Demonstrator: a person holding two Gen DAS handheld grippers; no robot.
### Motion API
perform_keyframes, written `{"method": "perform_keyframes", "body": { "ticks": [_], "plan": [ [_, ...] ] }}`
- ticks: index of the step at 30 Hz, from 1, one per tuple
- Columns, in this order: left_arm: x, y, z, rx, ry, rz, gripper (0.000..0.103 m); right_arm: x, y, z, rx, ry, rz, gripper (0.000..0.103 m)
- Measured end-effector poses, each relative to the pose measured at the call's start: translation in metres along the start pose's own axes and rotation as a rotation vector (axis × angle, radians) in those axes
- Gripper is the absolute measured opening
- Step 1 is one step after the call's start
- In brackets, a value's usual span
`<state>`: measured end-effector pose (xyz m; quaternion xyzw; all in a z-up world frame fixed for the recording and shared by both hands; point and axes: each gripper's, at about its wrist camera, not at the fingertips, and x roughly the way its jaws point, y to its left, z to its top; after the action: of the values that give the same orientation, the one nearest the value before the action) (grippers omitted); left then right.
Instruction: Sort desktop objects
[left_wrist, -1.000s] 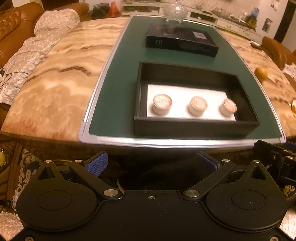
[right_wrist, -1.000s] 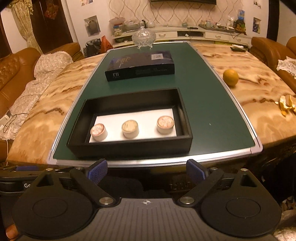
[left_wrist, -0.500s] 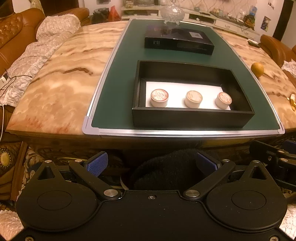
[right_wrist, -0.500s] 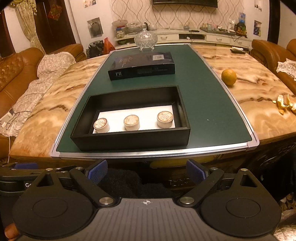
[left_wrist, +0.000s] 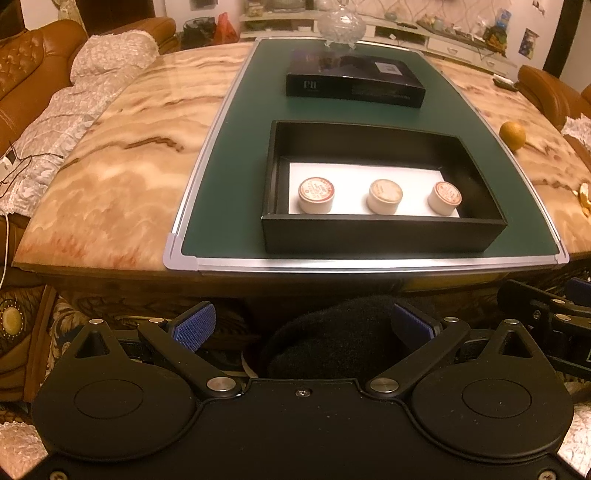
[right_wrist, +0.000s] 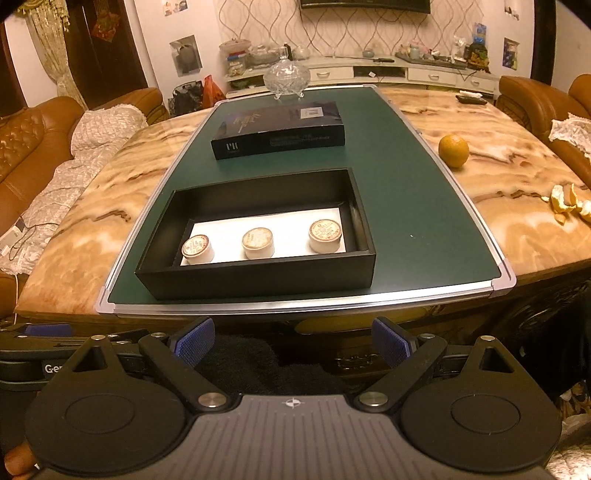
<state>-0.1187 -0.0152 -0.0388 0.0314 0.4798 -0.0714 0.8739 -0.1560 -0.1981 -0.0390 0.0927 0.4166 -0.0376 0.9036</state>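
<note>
An open black box (left_wrist: 380, 229) (right_wrist: 258, 275) stands on a green mat (left_wrist: 236, 155) (right_wrist: 417, 221) near the table's front edge. Three small round white jars stand in a row on the white sheet inside it: left (left_wrist: 316, 194) (right_wrist: 198, 250), middle (left_wrist: 385, 196) (right_wrist: 258, 242), right (left_wrist: 444, 198) (right_wrist: 325, 236). A closed dark box (left_wrist: 354, 79) (right_wrist: 279, 129) lies farther back on the mat. My left gripper (left_wrist: 303, 326) and right gripper (right_wrist: 293, 341) are both open and empty, held below and in front of the table edge.
A marble table (left_wrist: 110, 173) (right_wrist: 517, 177) carries the mat. An orange (left_wrist: 512, 135) (right_wrist: 453, 150) and orange peel (right_wrist: 569, 201) lie on its right. A glass bowl (left_wrist: 341, 24) (right_wrist: 286, 77) stands at the mat's far end. Sofas flank the table. A dark cloth (left_wrist: 332, 343) lies below.
Both grippers have pulled back and down from the table, so the box and mat look farther away. The jars and boxes have not moved.
</note>
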Motion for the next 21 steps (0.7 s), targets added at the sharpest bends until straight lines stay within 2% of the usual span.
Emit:
{"method": "perform_keyframes", "body": {
  "ticks": [21],
  "plan": [
    [0.012,-0.002,0.02,0.02,0.022,0.017,0.103,0.017,-0.001,0.015,-0.003,0.028,-0.018,0.095]
  ]
}}
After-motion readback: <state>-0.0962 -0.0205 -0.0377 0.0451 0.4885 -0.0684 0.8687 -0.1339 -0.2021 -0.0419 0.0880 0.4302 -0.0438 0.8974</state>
